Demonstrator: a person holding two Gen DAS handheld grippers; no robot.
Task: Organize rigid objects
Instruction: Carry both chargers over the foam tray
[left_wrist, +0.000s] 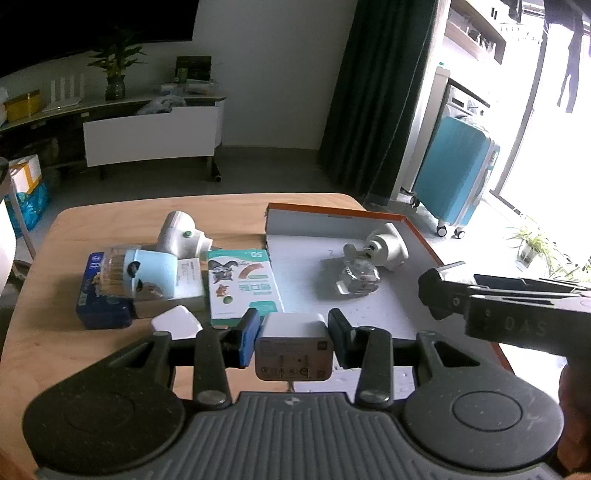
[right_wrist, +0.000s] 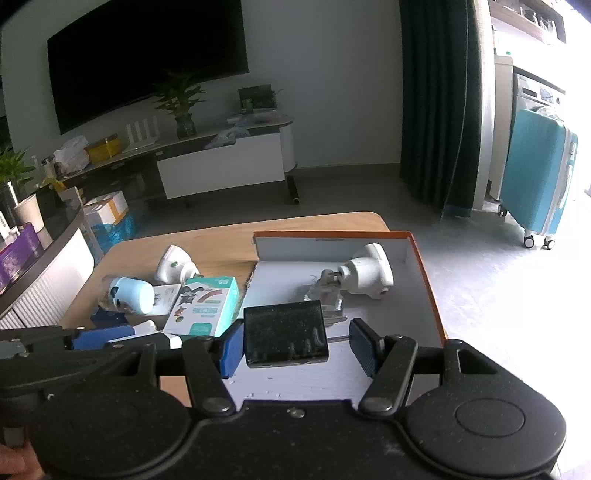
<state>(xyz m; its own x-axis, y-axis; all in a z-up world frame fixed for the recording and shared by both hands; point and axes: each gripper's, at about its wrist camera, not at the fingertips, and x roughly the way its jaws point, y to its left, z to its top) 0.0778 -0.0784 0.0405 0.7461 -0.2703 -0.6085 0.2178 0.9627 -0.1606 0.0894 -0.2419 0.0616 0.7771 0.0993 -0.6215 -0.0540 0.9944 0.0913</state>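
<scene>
In the left wrist view, my left gripper (left_wrist: 295, 341) is shut on a white charger (left_wrist: 293, 347), held just above the near edge of the orange-rimmed tray (left_wrist: 417, 227). In the right wrist view, my right gripper (right_wrist: 295, 347) is shut on a black adapter (right_wrist: 284, 338). Its left pad presses the body and a thin prong reaches the right pad, over the tray (right_wrist: 424, 258). The right gripper (left_wrist: 498, 299) also shows at the right edge of the left view. Inside the tray lie a white round plug (left_wrist: 388, 245) and a clear plastic piece (left_wrist: 356, 278).
On the wooden table (left_wrist: 221, 210) left of the tray lie a teal-and-white box (left_wrist: 243, 284), a light blue cylinder (left_wrist: 151, 273), a white plug-in device (left_wrist: 181, 232), a dark blue box (left_wrist: 99, 306) and a small white cube (left_wrist: 177, 321). A teal suitcase (left_wrist: 454, 173) stands beyond.
</scene>
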